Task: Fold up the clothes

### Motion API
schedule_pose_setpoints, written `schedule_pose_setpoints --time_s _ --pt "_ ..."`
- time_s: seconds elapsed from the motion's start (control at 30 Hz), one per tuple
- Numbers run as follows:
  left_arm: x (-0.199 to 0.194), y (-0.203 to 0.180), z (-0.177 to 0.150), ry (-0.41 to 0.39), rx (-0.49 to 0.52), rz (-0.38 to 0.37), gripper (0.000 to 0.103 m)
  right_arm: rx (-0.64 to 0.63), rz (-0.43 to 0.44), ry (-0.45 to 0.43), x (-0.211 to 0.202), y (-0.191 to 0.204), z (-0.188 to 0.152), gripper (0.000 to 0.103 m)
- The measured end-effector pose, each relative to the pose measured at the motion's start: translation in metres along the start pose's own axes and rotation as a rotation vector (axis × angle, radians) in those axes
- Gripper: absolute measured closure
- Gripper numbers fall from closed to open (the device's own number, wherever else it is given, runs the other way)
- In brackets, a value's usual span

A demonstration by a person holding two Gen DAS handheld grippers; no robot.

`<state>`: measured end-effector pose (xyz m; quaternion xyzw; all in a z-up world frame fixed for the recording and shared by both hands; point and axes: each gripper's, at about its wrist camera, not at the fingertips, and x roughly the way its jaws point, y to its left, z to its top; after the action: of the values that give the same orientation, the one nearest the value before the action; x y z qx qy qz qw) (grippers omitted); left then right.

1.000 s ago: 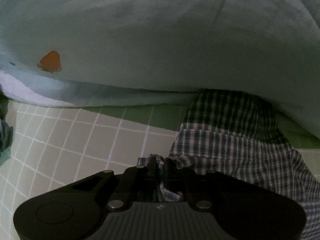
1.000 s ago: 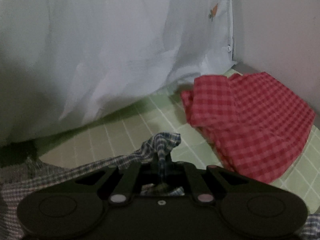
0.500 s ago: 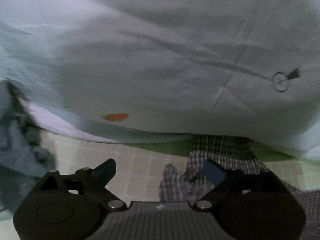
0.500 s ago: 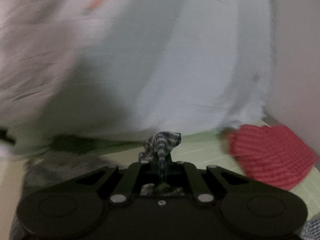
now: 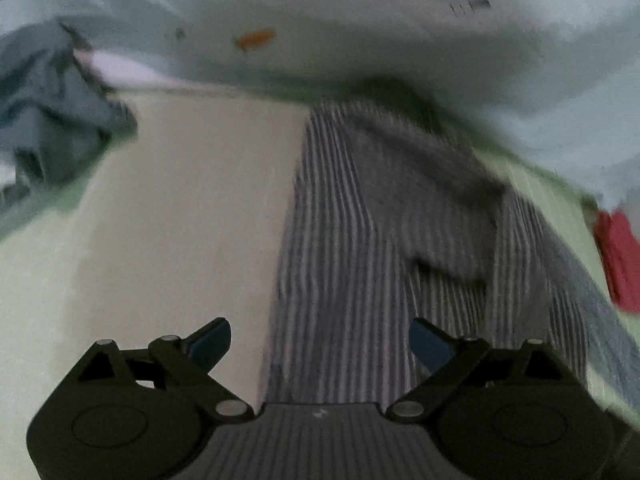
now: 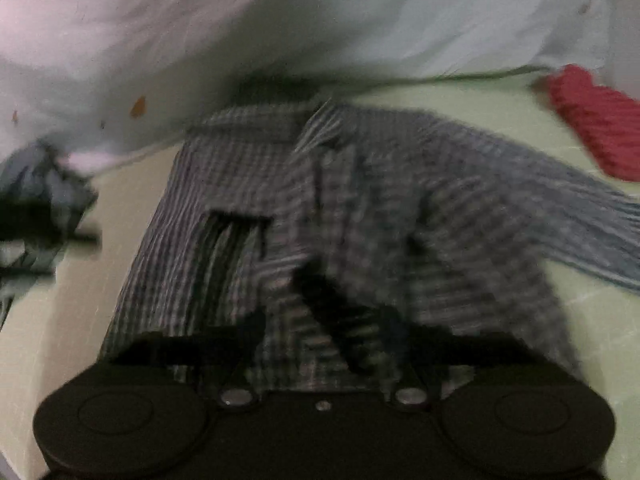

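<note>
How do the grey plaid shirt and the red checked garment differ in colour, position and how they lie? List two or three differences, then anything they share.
The plaid shirt is grey-blue and white; the red checked garment is red.

The plaid shirt lies in the middle, right in front of the right gripper; the red garment sits off at the right edge.

The plaid shirt is spread out, collar and one sleeve showing; the red garment looks bunched, only partly in view.

Both rest on the pale green sheet.

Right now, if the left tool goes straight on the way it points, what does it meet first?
Most likely the blue plaid shirt lying directly ahead of the open left tool, well before the pale carrot-print sheet behind it. Motion blur makes depth uncertain.
</note>
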<state>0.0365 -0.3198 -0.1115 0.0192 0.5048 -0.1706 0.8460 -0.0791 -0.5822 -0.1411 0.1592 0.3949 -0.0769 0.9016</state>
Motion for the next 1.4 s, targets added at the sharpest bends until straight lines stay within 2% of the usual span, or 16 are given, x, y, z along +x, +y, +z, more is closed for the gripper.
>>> schedule_pose_setpoints --time_s 0.1,0.17,0.27,0.5,0.63,0.73,0.93,0.97,1.0,1.23,1.4 --pt "0.0 -0.011 -0.011 0.023 0.018 -0.024 0.007 0.059 -0.051 -0.071 -0.017 -0.018 -0.002 0.005" --pt "-0.003 -0.021 -0.014 0.017 0.037 -0.039 0.007 0.088 -0.085 -0.081 -0.02 -0.033 -0.005 0.0" --pt "-0.004 -0.038 -0.014 0.013 0.064 -0.06 0.007 0.112 -0.159 -0.056 -0.015 -0.057 -0.013 0.0" --pt "0.025 -0.082 -0.022 0.089 0.185 -0.078 0.01 0.163 -0.281 0.006 0.004 -0.1 -0.03 0.0" --pt "0.047 -0.108 -0.024 0.135 0.283 -0.091 0.027 0.162 -0.323 0.015 0.013 -0.111 -0.033 0.0" --pt "0.06 -0.12 -0.026 0.163 0.34 -0.1 0.038 0.107 -0.349 0.012 0.019 -0.108 -0.033 0.0" --pt "0.08 -0.132 -0.036 0.197 0.421 -0.104 0.063 0.088 -0.352 -0.003 0.021 -0.103 -0.032 0.0" --pt "0.081 -0.132 -0.037 0.203 0.423 -0.114 0.07 0.087 -0.352 -0.004 0.021 -0.103 -0.032 0.0" --pt "0.08 -0.13 -0.037 0.208 0.413 -0.135 0.09 0.088 -0.351 -0.002 0.021 -0.104 -0.032 0.0" --pt "0.042 -0.112 -0.041 0.149 0.303 -0.211 0.094 0.07 -0.321 0.019 0.012 -0.097 -0.035 0.0" --pt "0.003 -0.093 -0.064 0.109 0.195 -0.282 0.094 0.0 -0.275 -0.014 -0.008 -0.081 -0.041 0.0"
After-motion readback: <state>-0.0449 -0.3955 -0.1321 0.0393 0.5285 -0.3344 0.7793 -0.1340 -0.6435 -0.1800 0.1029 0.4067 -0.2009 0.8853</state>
